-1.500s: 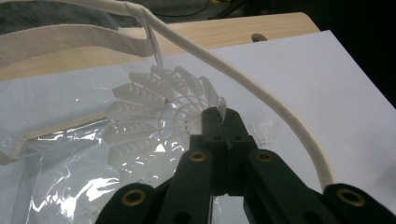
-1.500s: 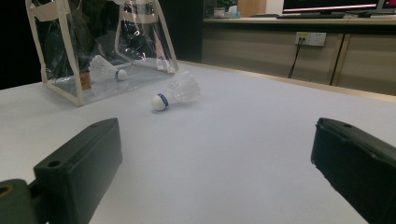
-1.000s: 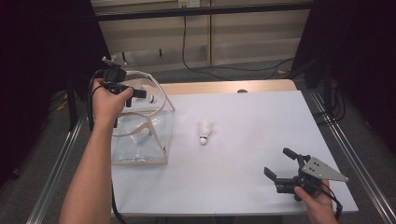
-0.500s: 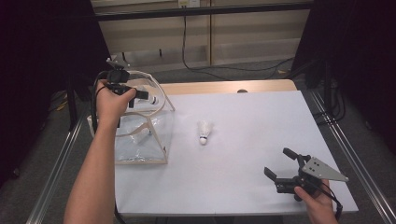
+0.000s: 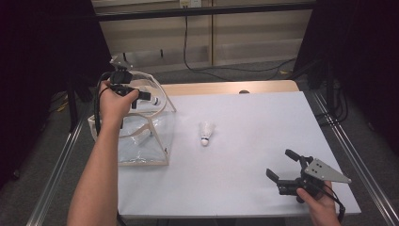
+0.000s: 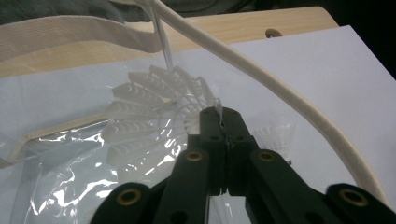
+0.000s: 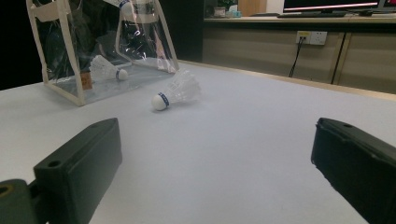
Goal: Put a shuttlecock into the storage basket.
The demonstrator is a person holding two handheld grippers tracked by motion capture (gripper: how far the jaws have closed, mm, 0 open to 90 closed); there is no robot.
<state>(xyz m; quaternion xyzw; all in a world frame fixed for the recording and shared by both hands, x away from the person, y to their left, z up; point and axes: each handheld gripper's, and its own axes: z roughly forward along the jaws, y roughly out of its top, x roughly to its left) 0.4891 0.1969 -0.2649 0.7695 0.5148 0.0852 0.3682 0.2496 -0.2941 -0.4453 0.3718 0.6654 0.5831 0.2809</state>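
My left gripper (image 5: 149, 97) (image 6: 223, 116) hovers over the mouth of a clear plastic bag (image 5: 141, 141) with beige trim, at the table's left. Its jaws are shut on the feather rim of a white shuttlecock (image 6: 154, 112) (image 5: 157, 101). A second shuttlecock (image 5: 206, 132) (image 7: 175, 93) lies on its side on the white table top, right of the bag. A third shuttlecock (image 7: 107, 69) rests inside the bag (image 7: 70, 56). Near the front right corner, my right gripper (image 5: 278, 163) stands open and empty just above the table, facing the bag.
The bag's beige strap handle (image 6: 280, 93) arches beside the left jaws. The white sheet (image 5: 263, 127) covers a wooden table with metal rails along its sides. Cables run on the floor behind. There is wide free surface between the loose shuttlecock and the right gripper.
The left hand has shifted only slightly above the bag's mouth, still gripping its shuttlecock. The right gripper has stayed where it was.
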